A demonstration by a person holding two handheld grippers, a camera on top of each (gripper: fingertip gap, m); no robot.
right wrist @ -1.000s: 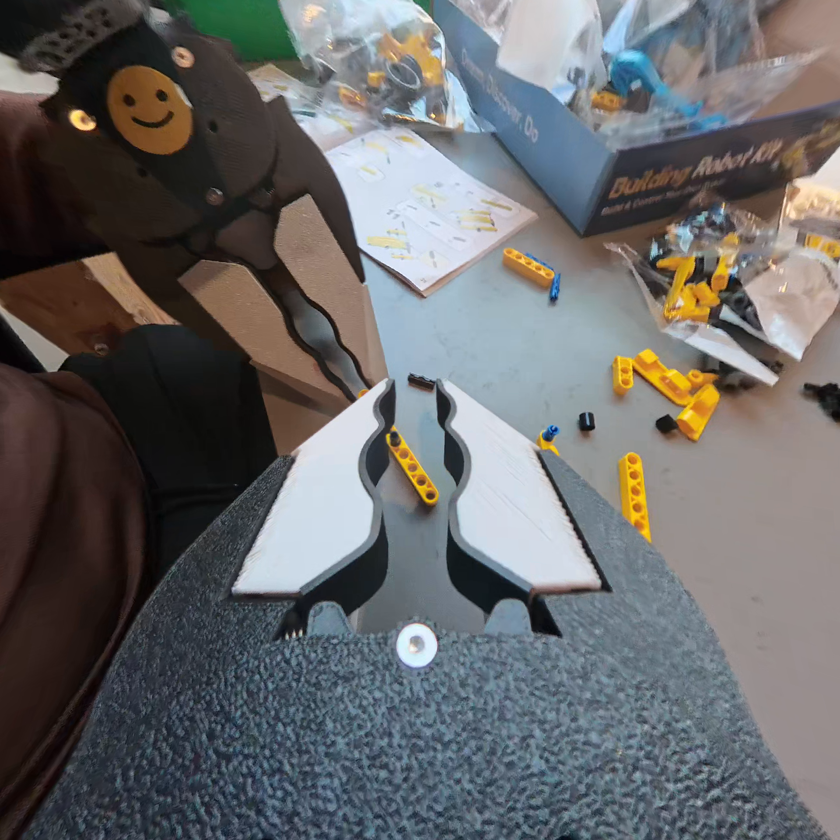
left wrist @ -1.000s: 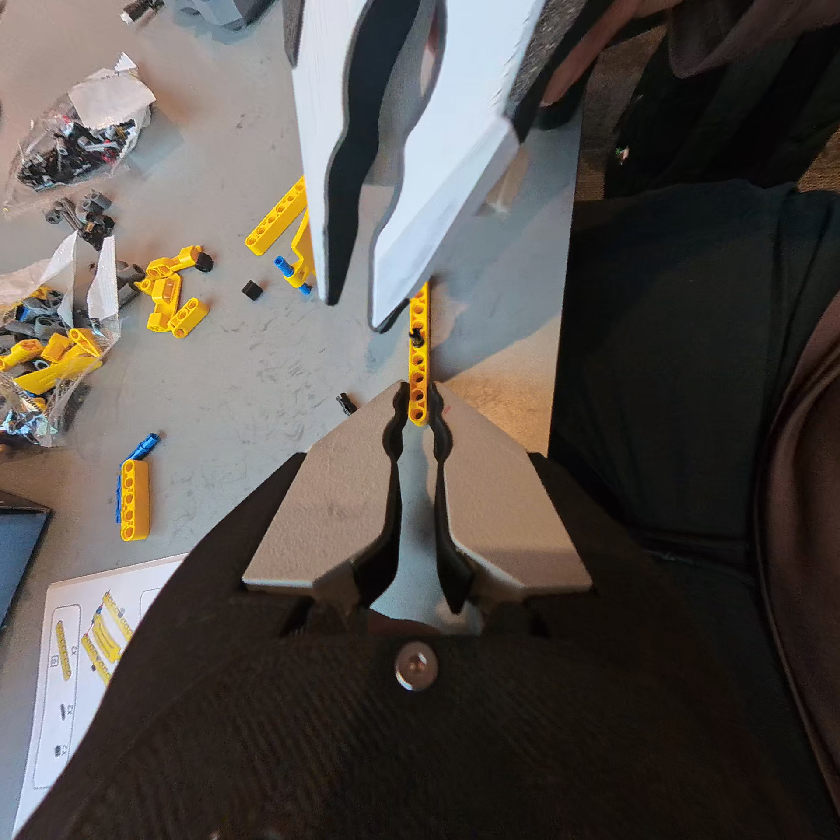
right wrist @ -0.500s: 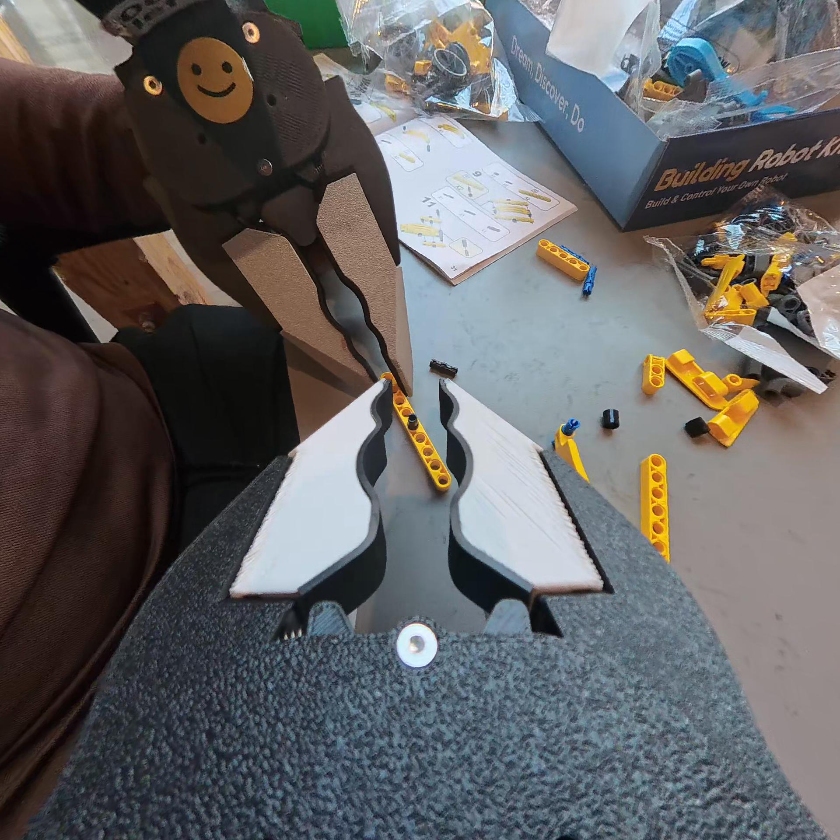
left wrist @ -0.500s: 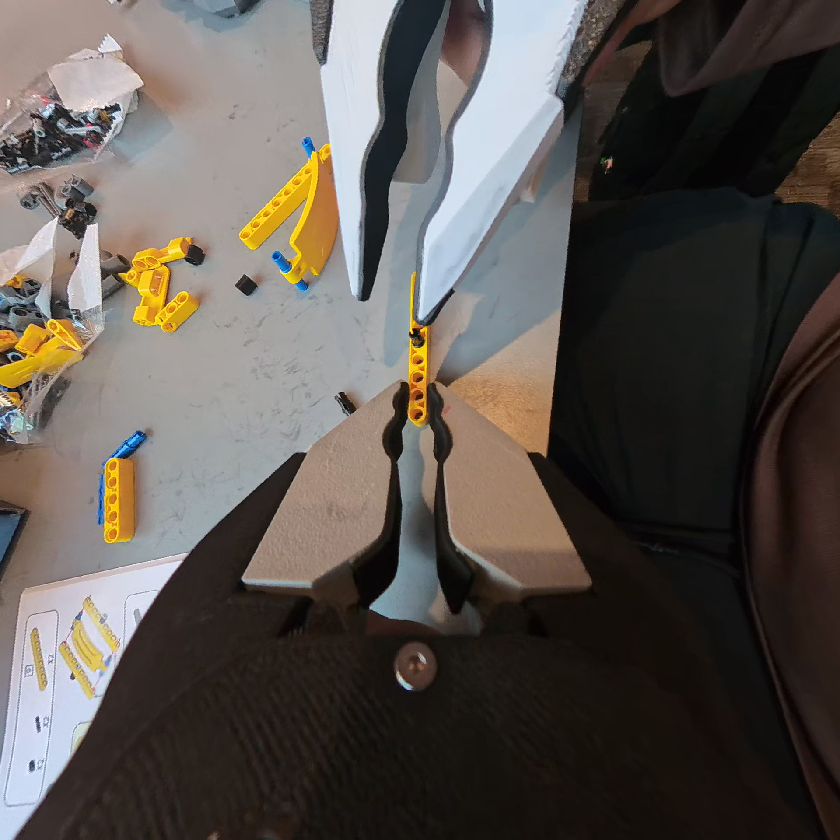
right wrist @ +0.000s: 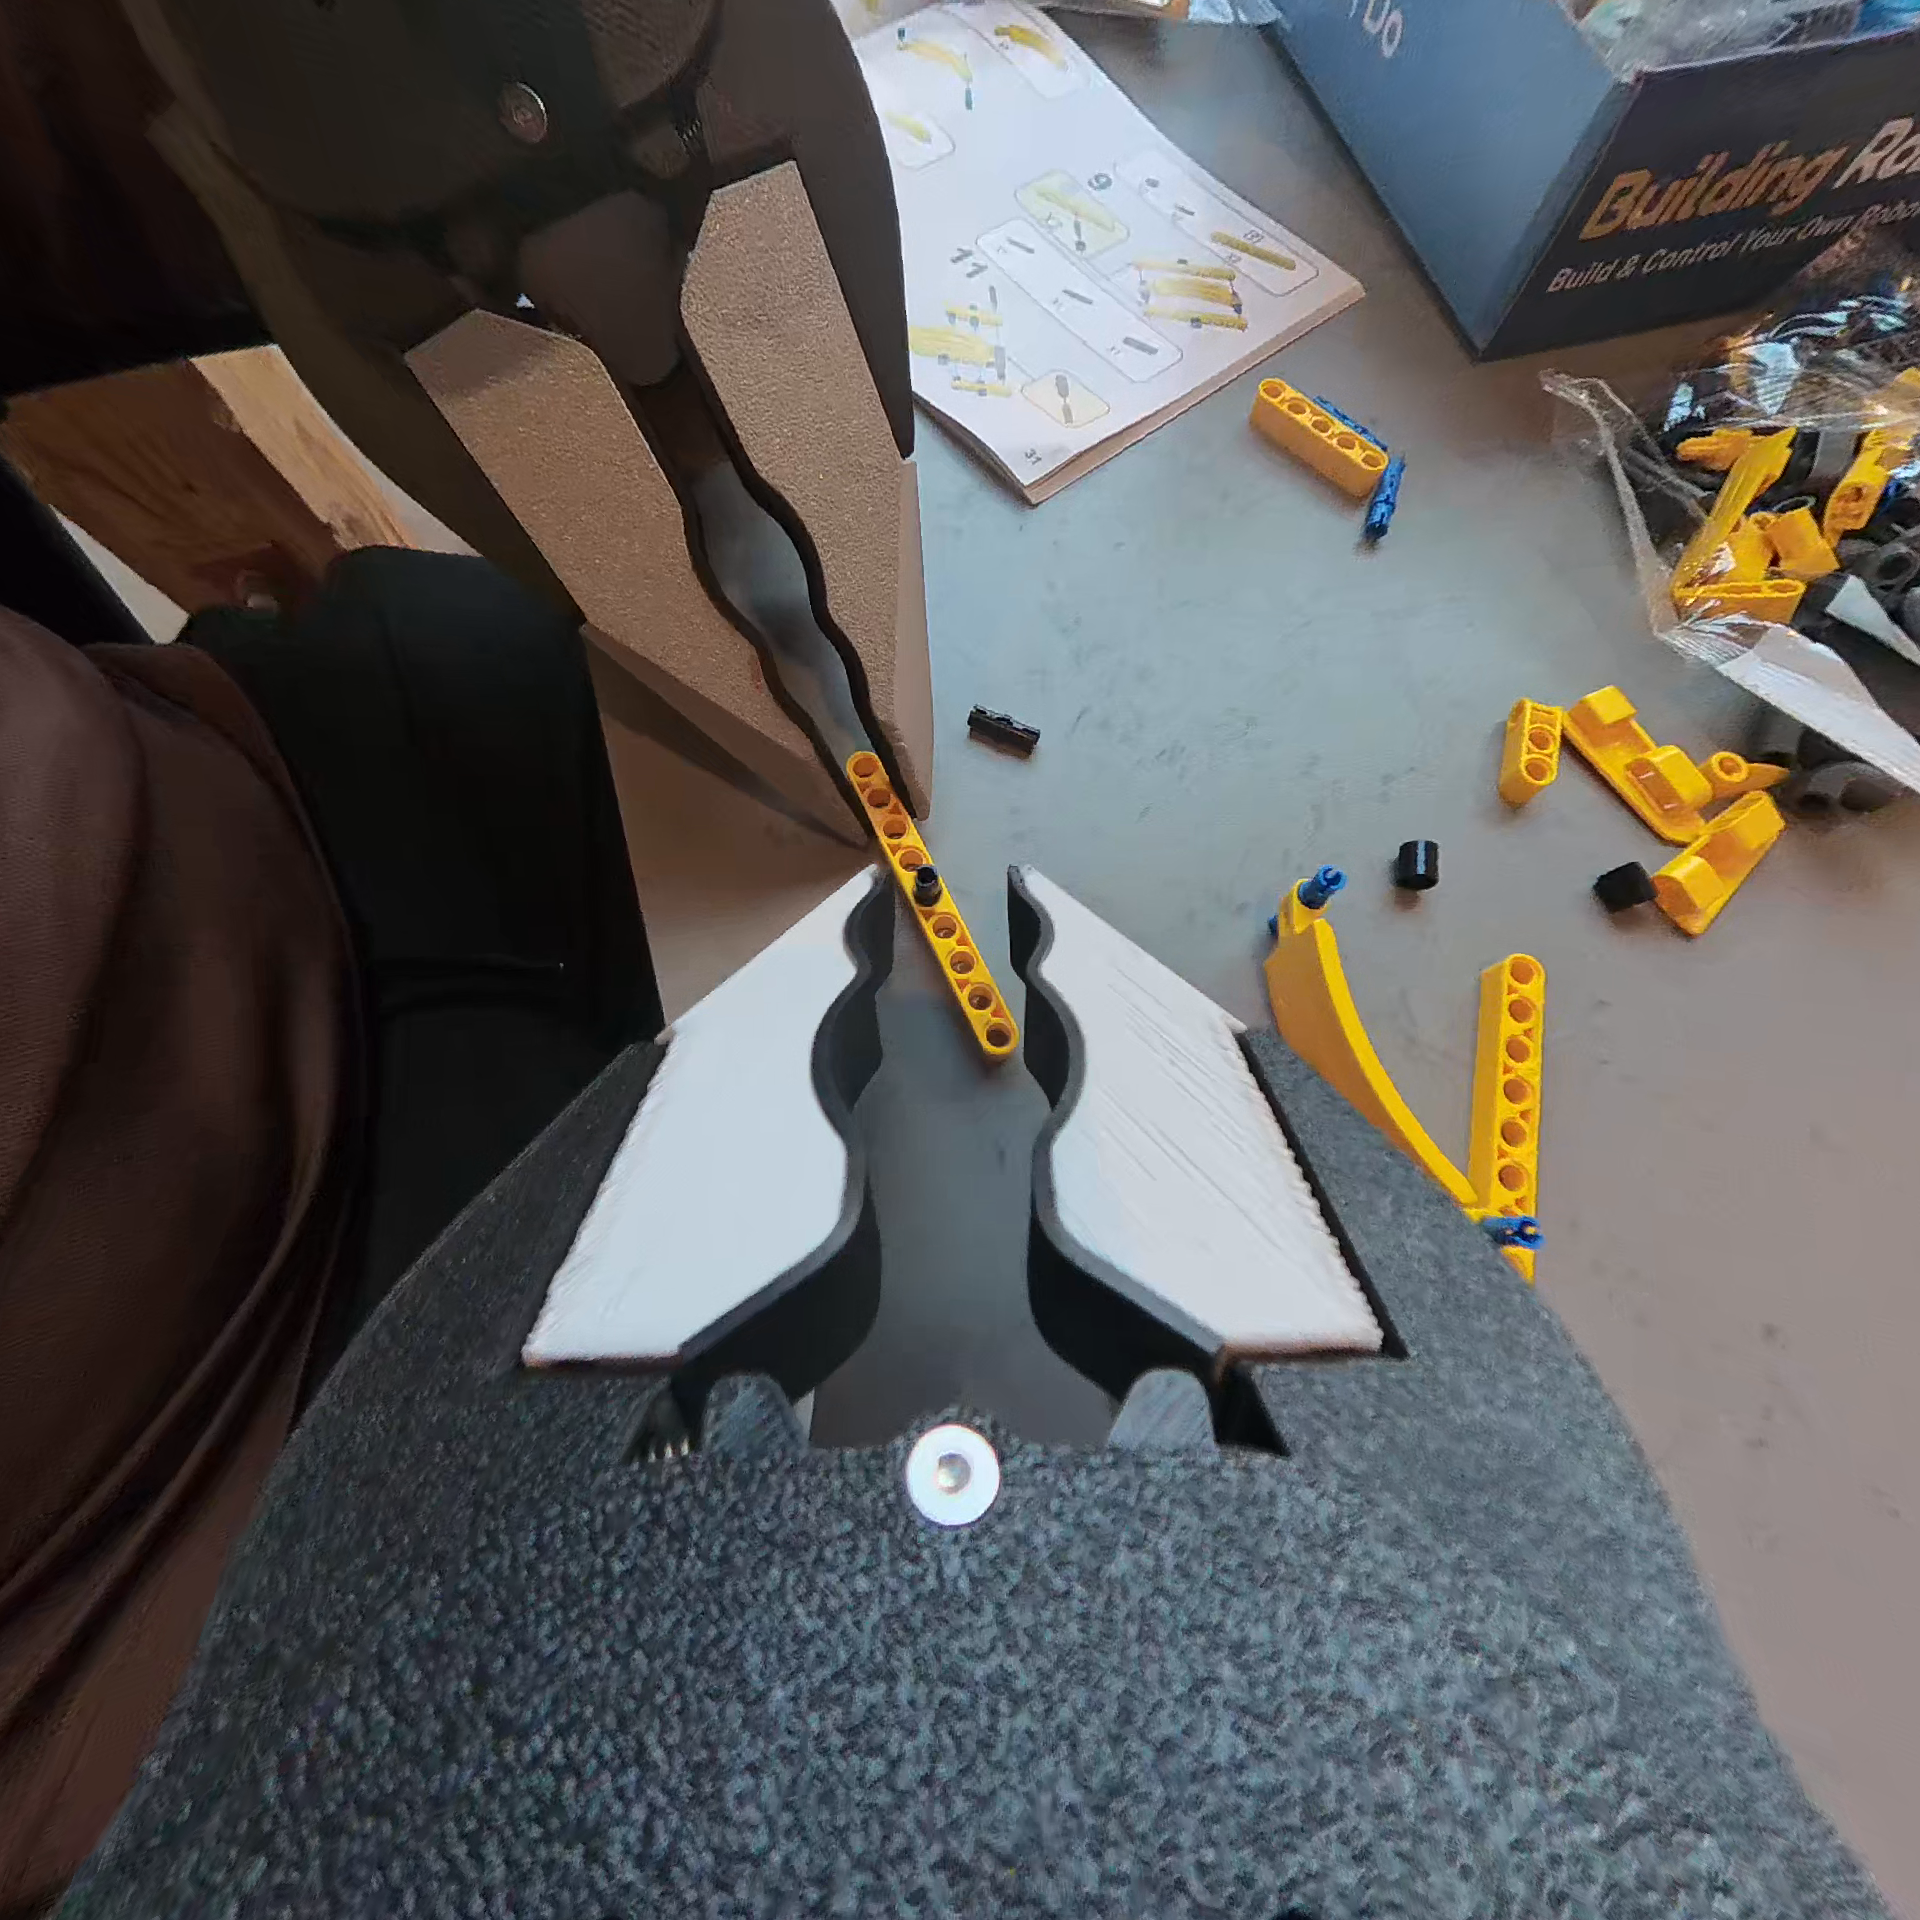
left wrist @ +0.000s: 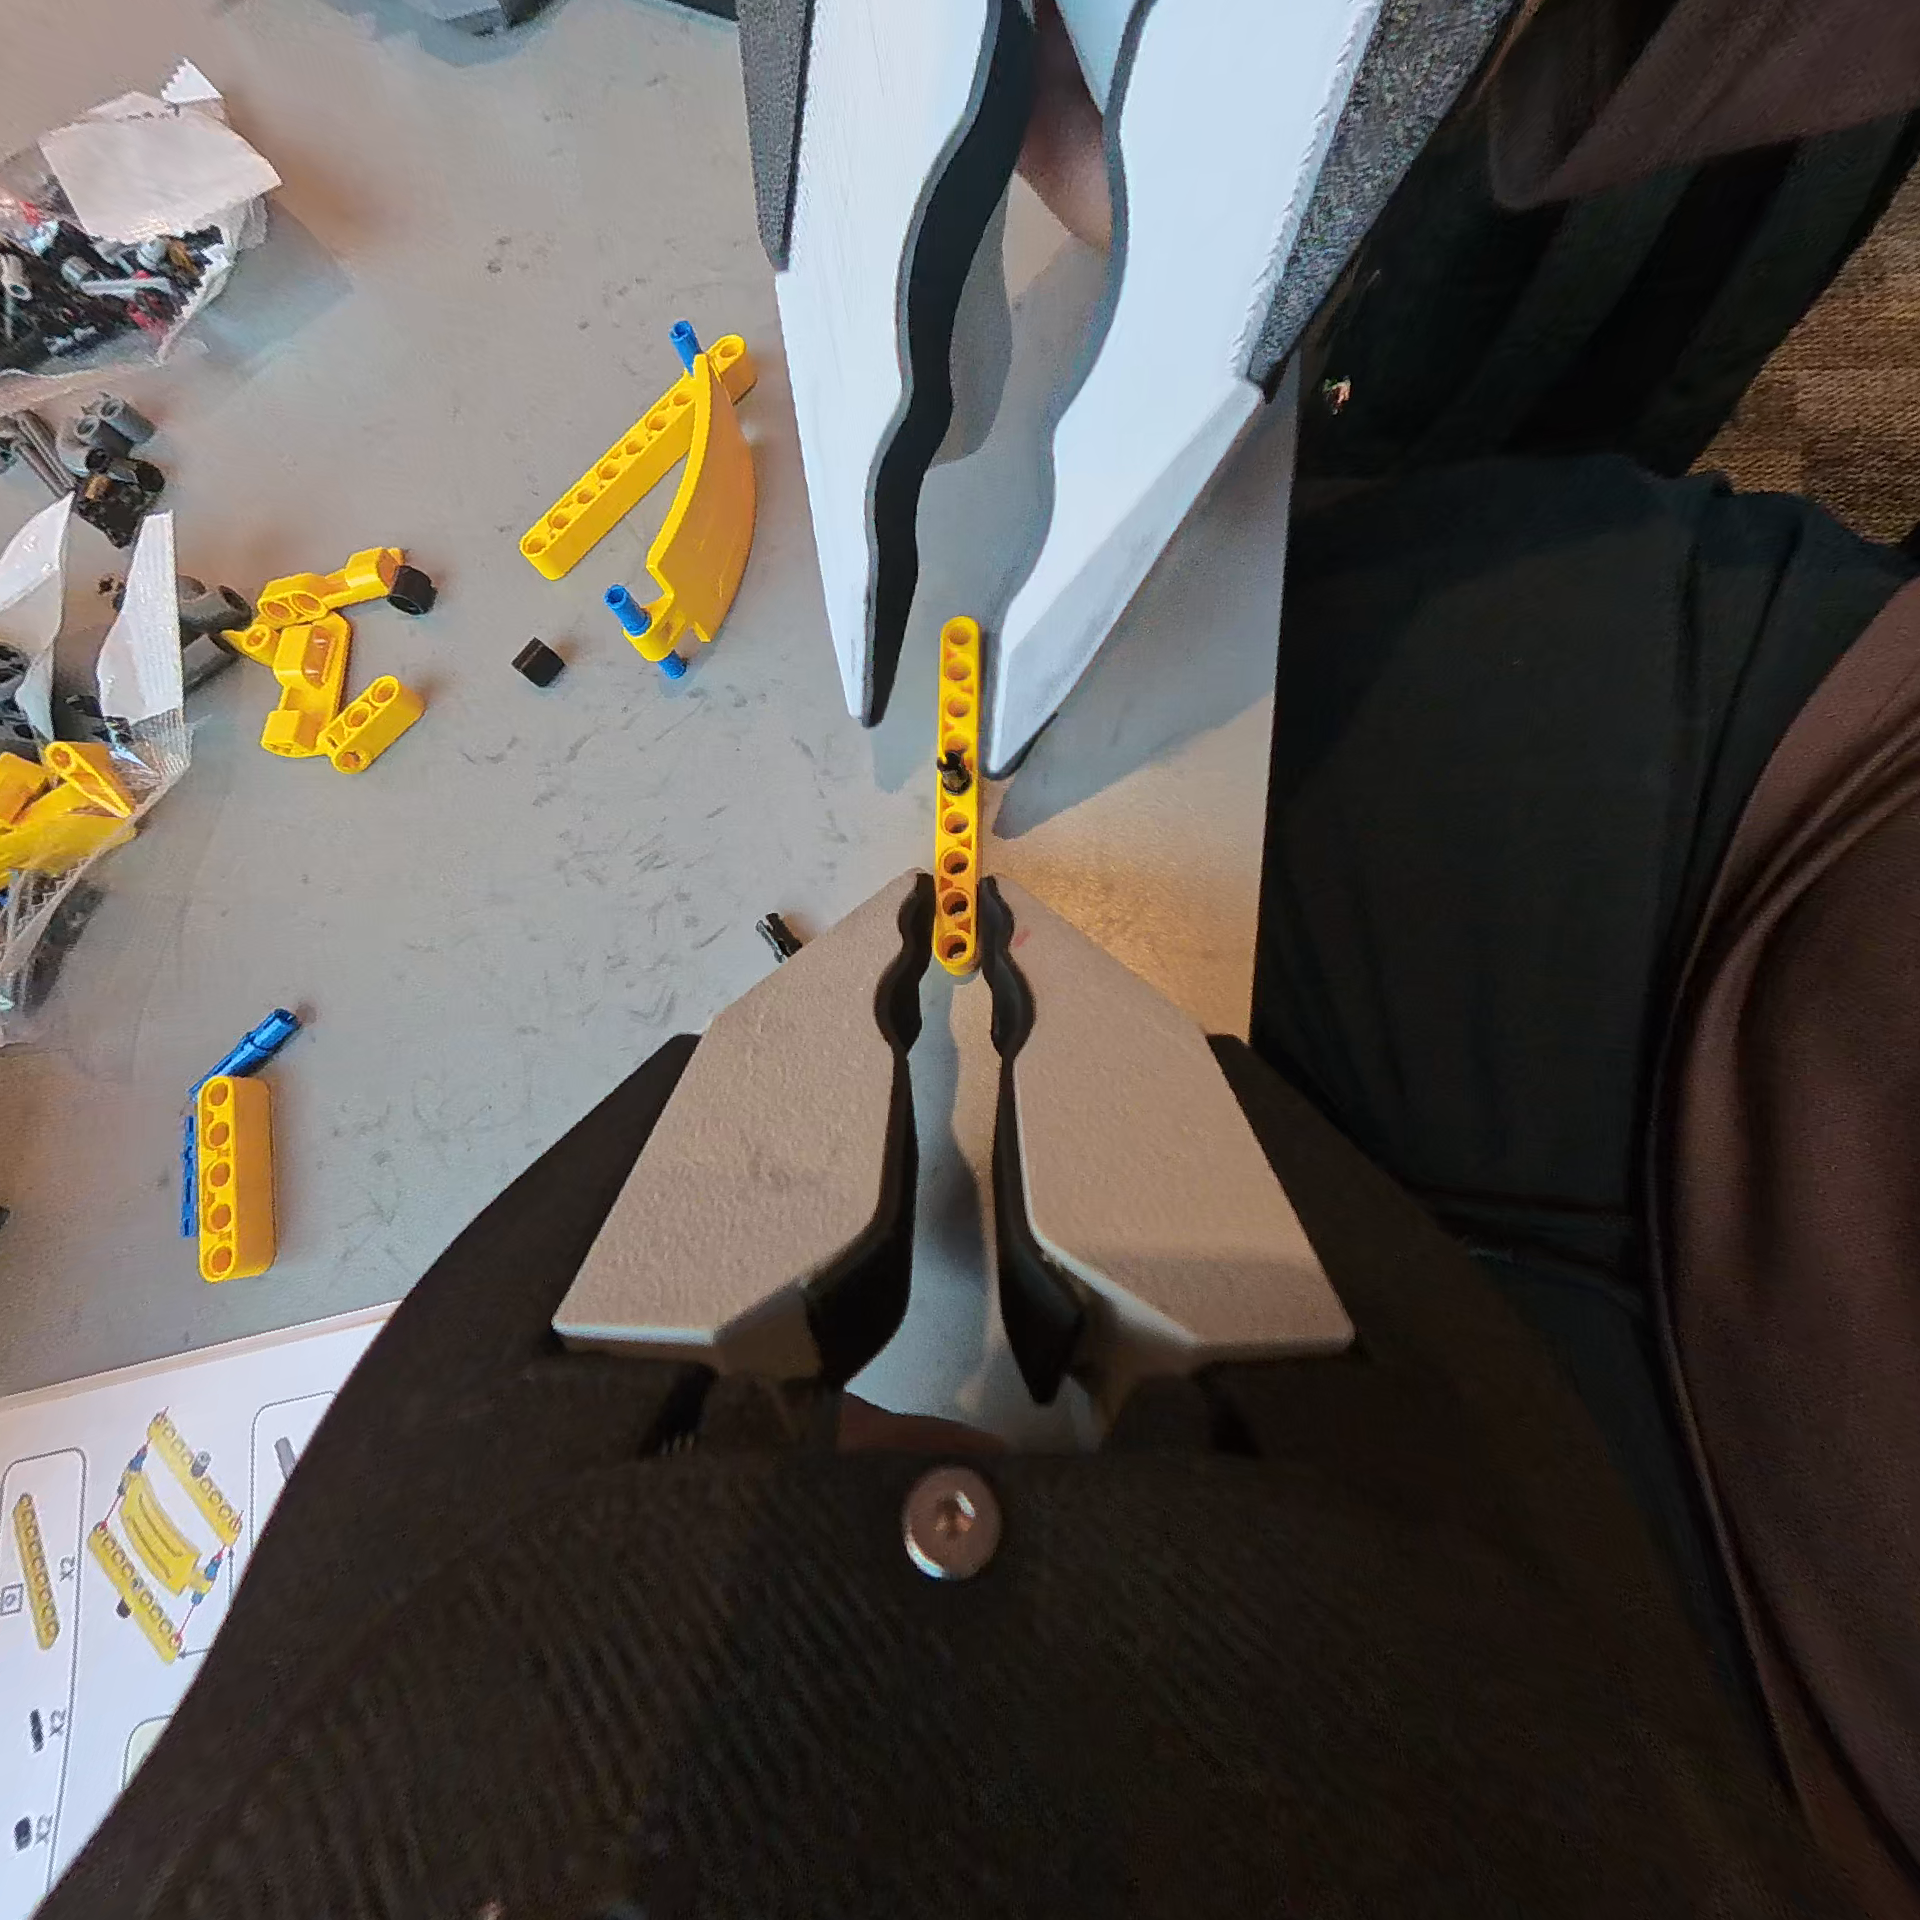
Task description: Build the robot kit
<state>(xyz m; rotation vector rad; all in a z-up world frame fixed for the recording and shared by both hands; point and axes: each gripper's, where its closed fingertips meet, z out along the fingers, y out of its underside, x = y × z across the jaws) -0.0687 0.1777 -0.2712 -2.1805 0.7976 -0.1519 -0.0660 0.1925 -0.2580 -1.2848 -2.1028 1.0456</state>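
Your left gripper (left wrist: 956,896) is clamped on the near end of a long yellow beam (left wrist: 957,800), jaws nearly closed with only the beam's width between them. The beam is a thin plastic strip with a row of round holes and a small black pin (left wrist: 953,767) stuck in one hole about midway. It's held clear of the grey table (left wrist: 499,914), pointing straight away from the left gripper.

Your right gripper (right wrist: 951,883) faces it from the far side, jaws open, fingers straddling the beam's free end with gaps on both sides; no contact I can see. Left fingers (left wrist: 758,1164) are matte grey, grainy, with wavy black inner pads. Right fingers (right wrist: 1174,1153) are white, ribbed, same wavy black pads, on a rough black speckled body.

Left of the beam on the table: a loose black pin (left wrist: 777,928), a short yellow beam (left wrist: 235,1174) with a blue pin alongside, and the corner of an instruction booklet (left wrist: 94,1558). Farther out: a curved yellow panel joined to a long beam (left wrist: 665,499) by blue pins, a cluster of small yellow connectors (left wrist: 322,665), a black cube (left wrist: 538,662), torn clear bags of parts (left wrist: 104,249). Blue cardboard box (right wrist: 1558,197) far right in the right wrist view.
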